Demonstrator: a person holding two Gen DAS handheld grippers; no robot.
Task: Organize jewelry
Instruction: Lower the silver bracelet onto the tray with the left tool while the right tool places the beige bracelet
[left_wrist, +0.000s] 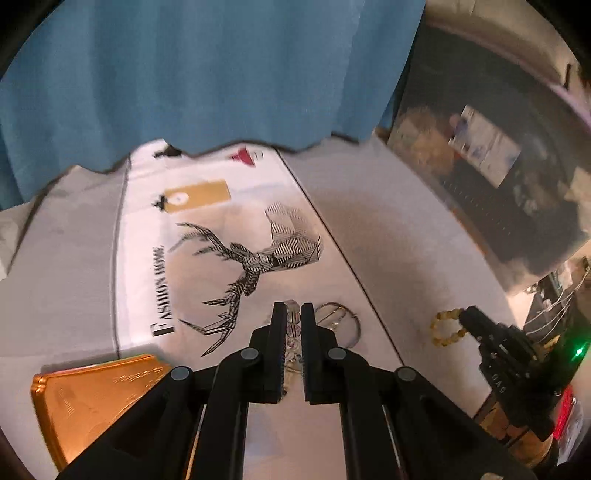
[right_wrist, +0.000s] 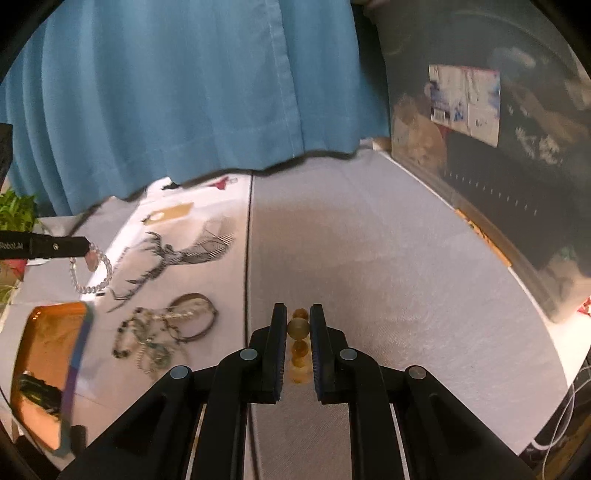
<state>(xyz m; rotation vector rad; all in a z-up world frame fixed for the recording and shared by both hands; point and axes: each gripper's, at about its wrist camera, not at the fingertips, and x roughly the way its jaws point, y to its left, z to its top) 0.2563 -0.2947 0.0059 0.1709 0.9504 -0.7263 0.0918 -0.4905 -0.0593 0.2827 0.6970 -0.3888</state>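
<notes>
My left gripper (left_wrist: 294, 308) is shut on a clear bead bracelet (left_wrist: 293, 325) and holds it above the table; in the right wrist view the bracelet (right_wrist: 92, 271) hangs from the left gripper (right_wrist: 86, 247). My right gripper (right_wrist: 298, 310) is shut on a yellow amber bead bracelet (right_wrist: 298, 328); the left wrist view shows that bracelet (left_wrist: 445, 326) dangling from the right gripper (left_wrist: 466, 316). A pile of loose jewelry (right_wrist: 162, 332) with a dark bangle (right_wrist: 199, 314) lies on the white cloth. An orange tin tray (right_wrist: 48, 369) sits at the left.
A white cloth with a deer print (left_wrist: 251, 266) covers the table (right_wrist: 369, 258). A blue curtain (left_wrist: 184, 74) hangs behind. A clear storage bin (right_wrist: 498, 166) stands at the right. A green plant (right_wrist: 14, 210) is at far left.
</notes>
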